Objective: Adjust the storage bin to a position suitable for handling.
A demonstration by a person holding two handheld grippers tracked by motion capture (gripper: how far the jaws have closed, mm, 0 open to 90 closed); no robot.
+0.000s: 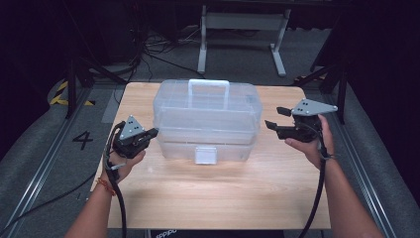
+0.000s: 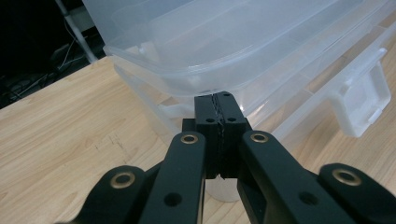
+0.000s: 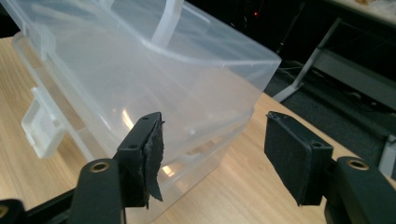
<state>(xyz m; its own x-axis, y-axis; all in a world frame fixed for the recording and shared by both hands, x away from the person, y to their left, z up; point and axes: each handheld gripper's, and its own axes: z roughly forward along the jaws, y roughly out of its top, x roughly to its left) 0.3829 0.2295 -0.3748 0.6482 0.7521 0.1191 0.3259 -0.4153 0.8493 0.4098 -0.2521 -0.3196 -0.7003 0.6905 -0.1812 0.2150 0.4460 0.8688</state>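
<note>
Clear plastic storage box w/ white front latch and top handle sits mid wooden worktop, lid on, latch looks fastened; nothing opened or lifted yet. Left tongs pressed together, empty, tips at box's left end. Right tongs spread, empty, near box's right corner, not touching.

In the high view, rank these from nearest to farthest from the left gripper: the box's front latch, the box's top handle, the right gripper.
From the left gripper:
1. Front latch, low on the box's front.
2. Top handle, on the lid, toward the back.
3. Right gripper, beyond the box's far end.
</note>
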